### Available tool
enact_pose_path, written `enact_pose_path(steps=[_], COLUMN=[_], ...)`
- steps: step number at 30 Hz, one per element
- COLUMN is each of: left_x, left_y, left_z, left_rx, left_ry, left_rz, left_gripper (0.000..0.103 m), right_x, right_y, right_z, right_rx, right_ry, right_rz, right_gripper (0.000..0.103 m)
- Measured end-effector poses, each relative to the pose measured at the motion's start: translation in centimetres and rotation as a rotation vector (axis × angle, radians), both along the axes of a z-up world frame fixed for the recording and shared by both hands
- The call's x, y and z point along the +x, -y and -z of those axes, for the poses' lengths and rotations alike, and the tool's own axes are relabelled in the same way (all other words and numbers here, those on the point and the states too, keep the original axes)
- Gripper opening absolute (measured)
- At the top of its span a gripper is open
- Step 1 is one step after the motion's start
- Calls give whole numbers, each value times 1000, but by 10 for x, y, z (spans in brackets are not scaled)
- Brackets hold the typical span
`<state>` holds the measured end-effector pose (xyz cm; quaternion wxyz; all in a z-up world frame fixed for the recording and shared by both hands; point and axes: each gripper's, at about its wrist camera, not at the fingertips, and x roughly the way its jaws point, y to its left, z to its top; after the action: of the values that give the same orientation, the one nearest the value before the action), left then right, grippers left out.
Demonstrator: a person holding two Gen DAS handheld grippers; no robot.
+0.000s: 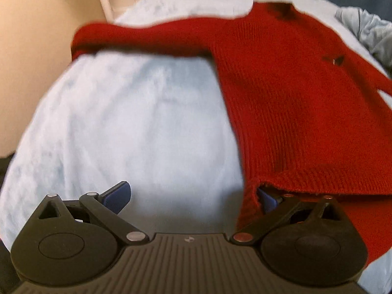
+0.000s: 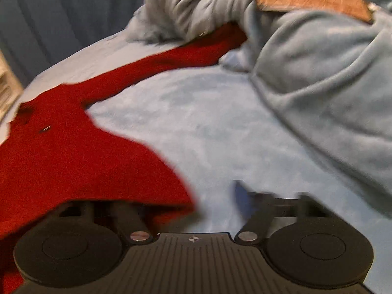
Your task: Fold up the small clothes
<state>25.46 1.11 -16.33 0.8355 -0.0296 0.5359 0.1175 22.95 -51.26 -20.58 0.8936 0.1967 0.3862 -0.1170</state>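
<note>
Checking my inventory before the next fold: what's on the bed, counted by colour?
Red: 1, red knitted sweater
Light blue: 1, fleece bed cover
Grey-blue: 1, crumpled fleece blanket
Brown: 1, flat cork-like board
Total: 4

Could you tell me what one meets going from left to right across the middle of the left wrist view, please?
Beige wall → bare light blue blanket → red knitted sweater, its body spread flat with one sleeve reaching back leftward higher up.

Left gripper (image 1: 193,197) angled downward, jaws wide apart, right gripper (image 2: 196,203) angled downward, jaws apart
</note>
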Motion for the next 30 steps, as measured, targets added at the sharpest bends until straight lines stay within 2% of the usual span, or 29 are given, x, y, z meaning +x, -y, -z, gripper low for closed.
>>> enact_pose_path(steps=[1, 2, 5, 7, 10, 13, 15, 16, 17, 19, 20, 21, 22, 23, 24, 27, 30], left_x=[-4, -3, -9, -12, -18, -26, -30, -31, -34, -41, -45, -49, -51, -53, -55, -68, -85], left_y=[1, 2, 3, 5, 12, 21, 31, 35, 41, 51, 57, 62, 65, 68, 71, 70, 38], left_z=[4, 10, 16, 20, 23, 30, 36, 39, 43, 45, 45, 42, 39, 33, 27, -4, -52], left_rx=[-8, -18, -66, -84, -112, -160, -173, -185, -193, -155, -121, -93, -98, -113, -89, 92, 181], left_ry=[-16, -31, -56, -57, -75, -99, -133, -155, -177, -167, -149, -118, -103, -93, -83, 0, 84], left_rz=[-4, -7, -11, -13, -19, -16, 12, 30, 45, 72, 85, 105, 134, 160, 172, 274, 350], left_gripper=[103, 103, 103, 103, 103, 103, 103, 103, 103, 101, 95, 64, 24, 3, 4, 4, 4], right_x=[-3, -7, -19, -16, 1, 10, 10, 11, 15, 19, 20, 20, 17, 14, 10, -9, -42], right_y=[2, 5, 20, 20, 4, 6, 8, 7, 7, 6, 6, 5, 5, 5, 4, -5, -17], right_z=[-1, -6, -34, -48, -51, -40, -32, -29, -26, -22, -22, -22, -24, -27, -33, -60, -99], right_rx=[29, 27, 113, 94, -82, -79, -71, -78, -88, -115, -139, -151, -157, -143, -119, -115, -106], right_ry=[6, 27, 166, 194, 128, 71, 48, 32, 15, -11, -5, 9, 35, 66, 91, 138, 163], right_rz=[6, 48, 141, 142, 86, 114, 128, 130, 133, 140, 136, 124, 108, 85, 71, 34, -39], right_gripper=[9, 9, 9, 9, 9, 9, 11, 15, 27, 39, 39, 37, 17, 9, 9, 8, 7])
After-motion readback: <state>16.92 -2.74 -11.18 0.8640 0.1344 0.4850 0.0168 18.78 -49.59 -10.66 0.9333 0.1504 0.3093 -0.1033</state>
